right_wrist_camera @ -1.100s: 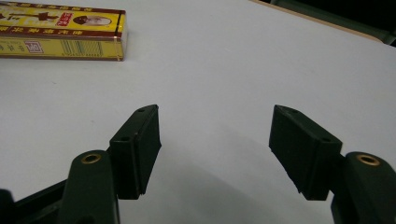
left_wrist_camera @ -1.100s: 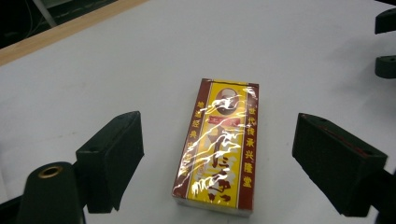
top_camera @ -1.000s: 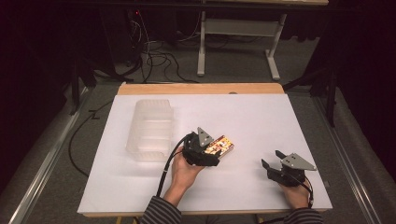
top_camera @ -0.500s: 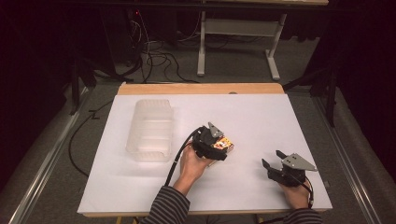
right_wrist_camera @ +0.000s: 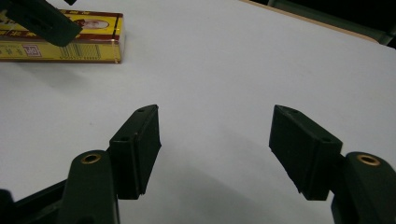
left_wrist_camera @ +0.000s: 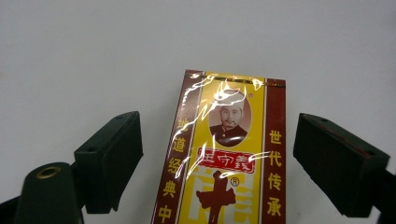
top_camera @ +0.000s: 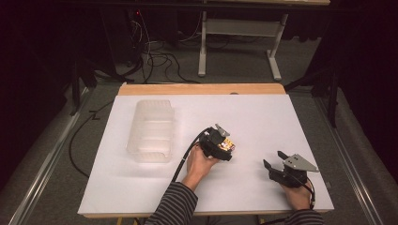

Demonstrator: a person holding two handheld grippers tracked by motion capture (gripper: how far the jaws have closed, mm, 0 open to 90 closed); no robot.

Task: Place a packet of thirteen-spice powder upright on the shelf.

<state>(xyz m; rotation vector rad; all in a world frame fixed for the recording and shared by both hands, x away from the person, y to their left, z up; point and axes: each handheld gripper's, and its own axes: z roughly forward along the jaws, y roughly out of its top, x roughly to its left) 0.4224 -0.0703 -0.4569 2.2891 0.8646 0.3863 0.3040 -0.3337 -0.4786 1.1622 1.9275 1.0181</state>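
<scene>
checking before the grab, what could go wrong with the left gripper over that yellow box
The box has a glossy wrap, so it could slip as the open left gripper closes. It lies flat on the table, so the fingertips may scrape the surface or just push it. The clear tub stands some way off, so a weak grip might drop it.

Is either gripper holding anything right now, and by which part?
Nothing is held. The left gripper stands open astride the yellow box, jaws clear of its long sides; the right gripper is open.
</scene>
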